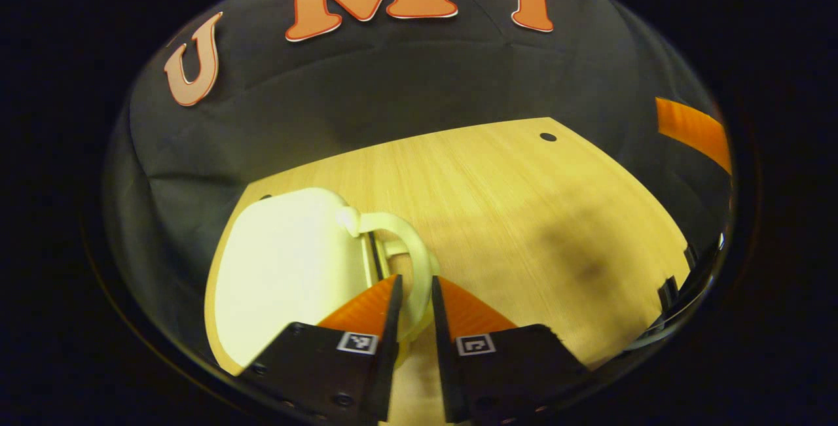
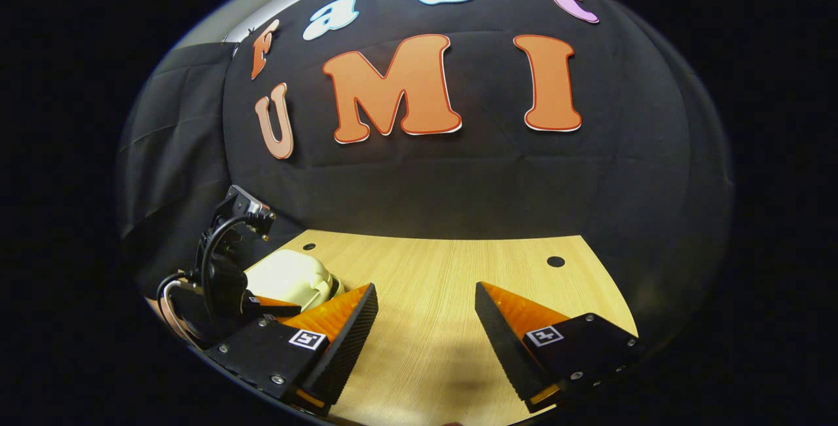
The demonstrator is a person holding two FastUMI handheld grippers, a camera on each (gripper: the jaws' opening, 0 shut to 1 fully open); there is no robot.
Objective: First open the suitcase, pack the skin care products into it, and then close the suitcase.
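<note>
A small white hard-shell suitcase (image 1: pixel 288 262) lies closed on the wooden table (image 1: pixel 510 203) at the left. Its pale curved handle (image 1: pixel 412 236) arches off the right side. My left gripper (image 1: pixel 416 288) has both fingers pressed on that handle. In the right gripper view the same suitcase (image 2: pixel 288 275) sits at the far left, partly hidden behind the left gripper (image 2: pixel 278 307) and its black cable. My right gripper (image 2: pixel 425 295) hangs open low over bare table (image 2: pixel 445 269), well to the right of the suitcase, with nothing between its fingers.
Black cloth walls close off the table at the back and on both sides. A small round hole (image 1: pixel 548 137) marks the tabletop near its far right corner, also seen as the hole (image 2: pixel 555 261). Dark shapes sit at the table's right edge (image 1: pixel 674 288).
</note>
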